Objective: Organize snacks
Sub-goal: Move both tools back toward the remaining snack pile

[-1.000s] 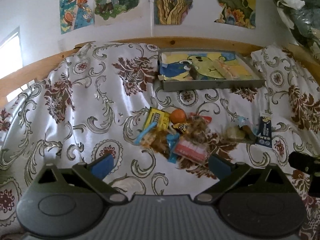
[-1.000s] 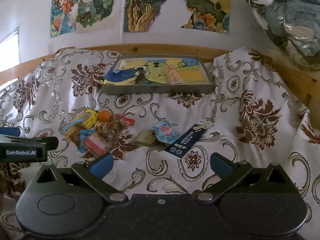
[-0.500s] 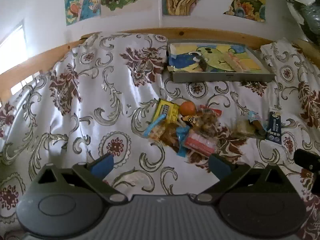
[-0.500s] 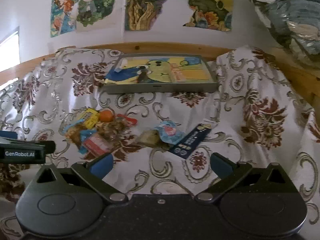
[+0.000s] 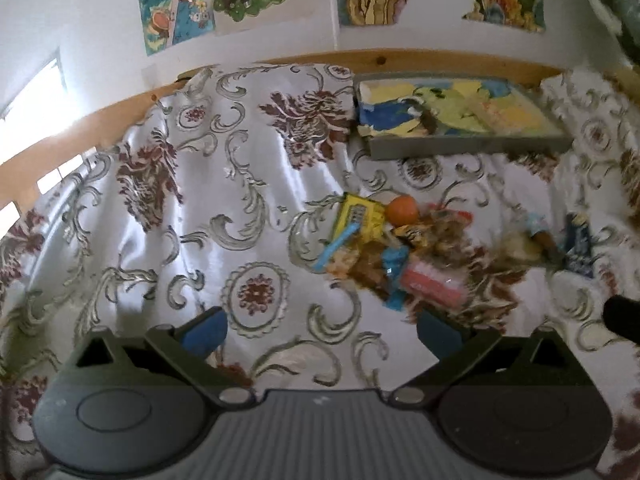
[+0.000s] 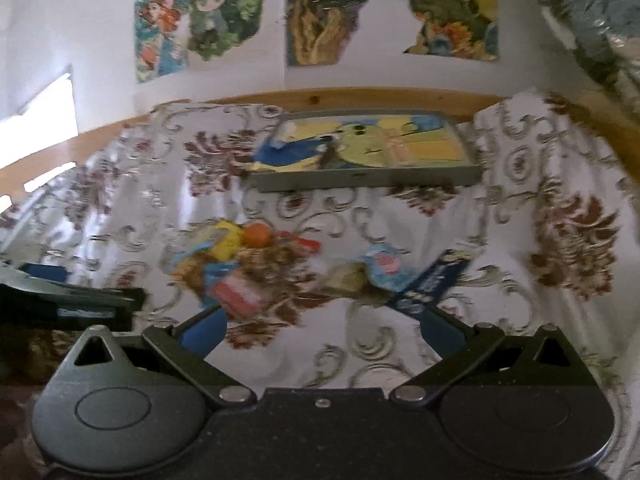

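A: Nearest: left gripper (image 5: 320,330), fingers spread wide, nothing between. Right gripper (image 6: 322,330), same, spread and bare.

B: Change against half a second back?

A: Both views nearer and lower over the patterned cloth (image 5: 224,208); pile larger in frame. Reads as an approach under way, no snack lifted yet.

B: Next out?

A: Snack pile (image 5: 390,248), middle of cloth, just beyond the left gripper's right finger: pink packet (image 5: 434,285), blue strip (image 5: 338,245), yellow pack (image 5: 360,216), orange round item (image 5: 401,209), brown wrappers tangled between. Separate group to the right: light blue packet (image 6: 385,266), dark blue sachet (image 6: 430,285), pale lump beside.

B: Farthest?

A: Grey tray (image 6: 368,178) by the wooden rail, cartoon-printed base, a few small items inside. Likely destination. Posters on the wall beyond.

B: Unclear?

A: Motion blur throughout; labels unreadable, brown wrappers uncountable, tray contents unidentifiable. Dark blue sachet's near end cut off by the right gripper's finger.
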Motion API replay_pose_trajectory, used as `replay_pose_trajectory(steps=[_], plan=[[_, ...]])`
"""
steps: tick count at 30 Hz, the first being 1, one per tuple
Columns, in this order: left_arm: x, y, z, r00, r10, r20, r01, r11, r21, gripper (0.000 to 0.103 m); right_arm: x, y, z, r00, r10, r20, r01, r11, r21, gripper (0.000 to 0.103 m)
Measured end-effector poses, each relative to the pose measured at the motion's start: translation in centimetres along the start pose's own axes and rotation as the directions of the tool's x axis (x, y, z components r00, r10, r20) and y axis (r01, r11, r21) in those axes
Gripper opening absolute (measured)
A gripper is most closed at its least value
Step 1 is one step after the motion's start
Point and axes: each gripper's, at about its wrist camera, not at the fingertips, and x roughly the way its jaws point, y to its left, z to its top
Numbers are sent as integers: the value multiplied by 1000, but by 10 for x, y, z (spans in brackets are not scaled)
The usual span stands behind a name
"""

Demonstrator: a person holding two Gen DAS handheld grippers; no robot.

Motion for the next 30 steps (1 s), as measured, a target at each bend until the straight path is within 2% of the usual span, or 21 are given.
replay_pose_trajectory(steps=[4, 10, 17, 22, 27, 30], plan=[[4, 6, 2, 1000, -13, -15, 12, 999, -43, 103, 2, 5, 2, 1000, 22, 10, -22, 1000, -17, 102], [16, 18, 11, 997, -12, -80, 5, 997, -81, 103, 20, 7, 7, 999, 47, -4, -47, 997, -56, 102], [27, 32, 19, 996, 19, -84, -28, 994, -108, 103, 41, 8, 17, 994, 111, -8, -111, 992, -53, 102], [39, 37, 30, 998, 15, -65, -20, 997, -81, 103, 60, 17, 20, 996, 85, -17, -86, 992, -92, 102], [54, 38, 39, 998, -47, -45, 45, 998, -50, 103, 72, 12, 19, 993, 111, -33, -113, 992, -51, 102], [63, 35, 41, 994, -96, -47, 95, 995, -24, 103, 75, 8, 18, 997, 72, -39, -74, 996, -51, 102]])
